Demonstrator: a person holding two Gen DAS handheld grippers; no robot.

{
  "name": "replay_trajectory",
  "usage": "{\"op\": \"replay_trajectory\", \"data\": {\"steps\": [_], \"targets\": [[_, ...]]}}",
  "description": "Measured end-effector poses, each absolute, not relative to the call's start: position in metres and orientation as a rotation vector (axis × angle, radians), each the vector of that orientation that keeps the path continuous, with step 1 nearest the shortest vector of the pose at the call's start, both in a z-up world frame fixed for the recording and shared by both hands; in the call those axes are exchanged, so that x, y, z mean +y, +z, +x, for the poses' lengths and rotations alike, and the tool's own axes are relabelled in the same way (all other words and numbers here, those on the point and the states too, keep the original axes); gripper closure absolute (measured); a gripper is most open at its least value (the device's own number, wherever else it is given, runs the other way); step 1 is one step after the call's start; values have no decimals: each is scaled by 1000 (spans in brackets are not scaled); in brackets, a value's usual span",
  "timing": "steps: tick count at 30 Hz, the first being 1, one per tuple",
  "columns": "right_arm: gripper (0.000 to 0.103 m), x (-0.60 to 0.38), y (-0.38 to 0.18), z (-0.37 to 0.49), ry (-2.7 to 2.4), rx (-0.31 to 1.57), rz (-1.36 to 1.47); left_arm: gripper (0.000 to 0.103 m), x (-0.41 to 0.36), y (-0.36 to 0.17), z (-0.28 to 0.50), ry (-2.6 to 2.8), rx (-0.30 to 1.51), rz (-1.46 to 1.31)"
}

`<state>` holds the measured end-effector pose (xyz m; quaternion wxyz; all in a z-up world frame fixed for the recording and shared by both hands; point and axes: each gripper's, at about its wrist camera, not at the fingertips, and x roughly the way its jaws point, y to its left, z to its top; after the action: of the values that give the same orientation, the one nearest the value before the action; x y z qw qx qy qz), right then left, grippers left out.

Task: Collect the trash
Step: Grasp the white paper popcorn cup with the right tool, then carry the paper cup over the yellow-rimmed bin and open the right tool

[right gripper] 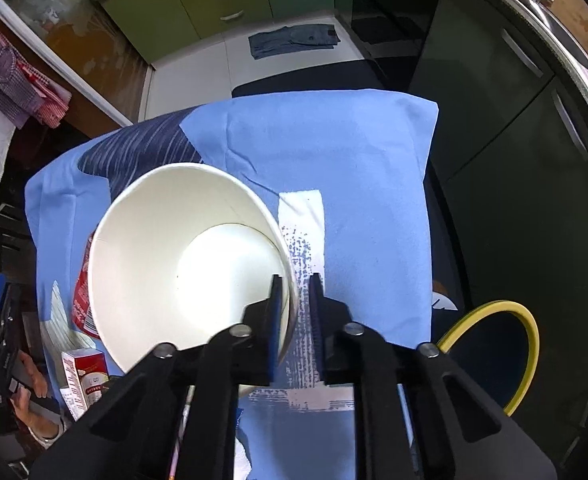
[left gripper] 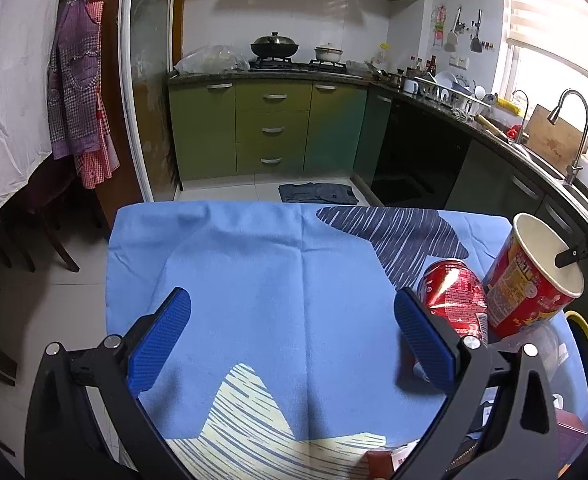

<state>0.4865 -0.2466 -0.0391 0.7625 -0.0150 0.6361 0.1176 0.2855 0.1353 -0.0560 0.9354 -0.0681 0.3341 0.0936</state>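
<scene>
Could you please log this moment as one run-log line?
right tool: shut on paper cup rim, lifted | left tool: open, empty | cola can: on blue cloth

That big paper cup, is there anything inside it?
The paper cup looks empty: bare white walls and bottom. The right gripper pinches its rim, hiding a small strip of the inside.

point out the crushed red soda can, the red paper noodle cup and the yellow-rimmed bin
crushed red soda can (left gripper: 451, 294), left wrist view, dented side
red paper noodle cup (left gripper: 527, 292), left wrist view, printed wall
yellow-rimmed bin (right gripper: 531, 344), right wrist view, rim
</scene>
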Motion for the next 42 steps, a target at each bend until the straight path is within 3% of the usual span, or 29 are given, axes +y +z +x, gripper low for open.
{"op": "replay_trajectory", "data": {"steps": [14,23,30,36,42], "targets": [[98,-287,-9,475,258,1326,66,6,136,-53,283,198,670,-139],[98,-445,22,419,83,1248,239,6,131,-54,281,194,667,-129],[98,-549,-56,380,-89,1323,348,6,125,-54,279,182,667,-111],[98,-565,-144,384,-123,1398,381,6,121,-54,279,169,670,-100],[98,-553,-197,395,-141,1447,362,6,123,-53,278,171,667,-102]]}}
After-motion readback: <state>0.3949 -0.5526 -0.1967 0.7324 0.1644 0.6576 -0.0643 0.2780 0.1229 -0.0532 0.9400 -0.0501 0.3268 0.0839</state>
